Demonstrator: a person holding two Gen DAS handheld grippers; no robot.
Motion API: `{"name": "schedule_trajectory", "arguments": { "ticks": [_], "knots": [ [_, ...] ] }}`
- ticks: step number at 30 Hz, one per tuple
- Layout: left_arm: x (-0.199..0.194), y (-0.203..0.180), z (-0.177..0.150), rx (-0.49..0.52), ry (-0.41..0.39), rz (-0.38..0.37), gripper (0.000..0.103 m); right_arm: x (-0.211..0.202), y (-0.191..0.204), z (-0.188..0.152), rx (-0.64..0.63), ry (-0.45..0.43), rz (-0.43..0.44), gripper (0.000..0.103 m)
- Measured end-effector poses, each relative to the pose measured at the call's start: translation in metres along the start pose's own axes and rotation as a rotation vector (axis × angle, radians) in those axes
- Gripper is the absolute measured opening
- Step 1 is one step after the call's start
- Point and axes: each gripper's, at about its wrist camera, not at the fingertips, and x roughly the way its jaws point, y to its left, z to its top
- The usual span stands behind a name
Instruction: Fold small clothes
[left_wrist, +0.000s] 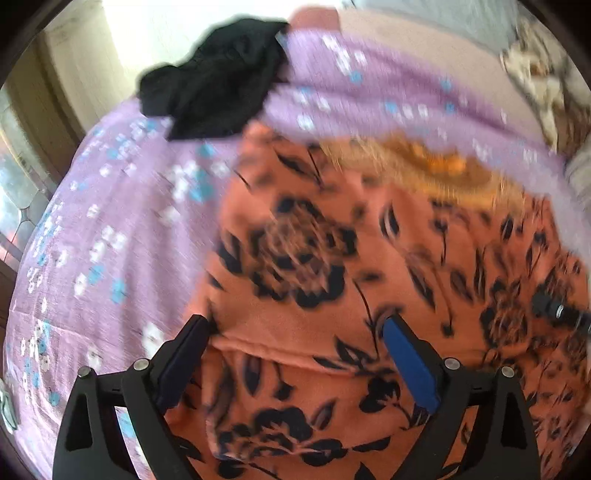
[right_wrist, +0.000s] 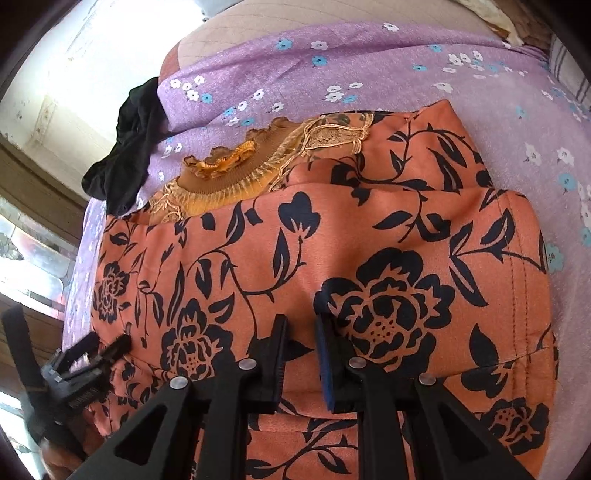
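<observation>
An orange garment with black flowers (right_wrist: 369, 229) lies folded over on the purple flowered sheet (right_wrist: 332, 66), its golden lace neckline (right_wrist: 229, 166) at the far end. My right gripper (right_wrist: 301, 328) stands low on the near part, its jaws drawn close on a pucker of the orange cloth. In the left wrist view the same garment (left_wrist: 332, 258) is blurred. My left gripper (left_wrist: 295, 325) hangs over its near left edge with the jaws wide apart and nothing pinched. The left gripper (right_wrist: 92, 350) also shows at the lower left of the right wrist view.
A crumpled black garment (left_wrist: 214, 81) lies on the sheet (left_wrist: 110, 221) beyond the orange one, near the bed's far left edge. A patterned cloth (left_wrist: 535, 74) sits at the far right. A bright wall and a window lie to the left.
</observation>
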Motion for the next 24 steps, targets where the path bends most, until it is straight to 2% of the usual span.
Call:
{"name": "schedule_trajectory", "arguments": {
  "ticks": [3, 5, 7, 10, 13, 14, 16, 18, 20, 24],
  "knots": [
    [-0.012, 0.020, 0.013, -0.053, -0.089, 0.071, 0.095, -0.006, 0.009, -0.002, -0.030, -0.015, 0.037, 0.020],
    [-0.006, 0.033, 0.022, -0.096, -0.092, 0.069, 0.095, -0.013, 0.021, -0.002, -0.058, -0.057, 0.098, 0.020],
    [0.010, 0.043, 0.027, -0.127, -0.060, 0.082, 0.095, -0.021, 0.032, 0.000, -0.099, -0.129, 0.100, 0.020],
    [0.043, 0.055, 0.023, -0.155, 0.050, 0.152, 0.097, -0.024, 0.028, 0.005, -0.075, -0.198, 0.026, 0.020],
    [0.052, 0.072, 0.020, -0.252, 0.080, 0.074, 0.097, -0.011, -0.004, 0.013, 0.029, -0.164, -0.091, 0.021],
    [0.052, 0.073, 0.021, -0.254, 0.085, 0.072, 0.097, -0.004, -0.012, 0.014, 0.043, -0.138, -0.116, 0.022],
    [0.048, 0.069, 0.025, -0.221, 0.073, 0.100, 0.096, -0.003, -0.022, 0.015, 0.071, -0.137, -0.061, 0.022],
    [0.041, 0.066, 0.027, -0.202, 0.062, 0.122, 0.096, -0.009, -0.017, 0.015, 0.077, -0.125, -0.046, 0.024],
    [0.025, 0.060, 0.027, -0.194, 0.018, 0.134, 0.096, -0.015, -0.009, 0.013, 0.058, -0.145, 0.000, 0.023],
    [-0.003, 0.044, 0.027, -0.146, -0.078, 0.079, 0.096, -0.020, 0.030, 0.000, -0.075, -0.137, 0.108, 0.023]
  ]
}}
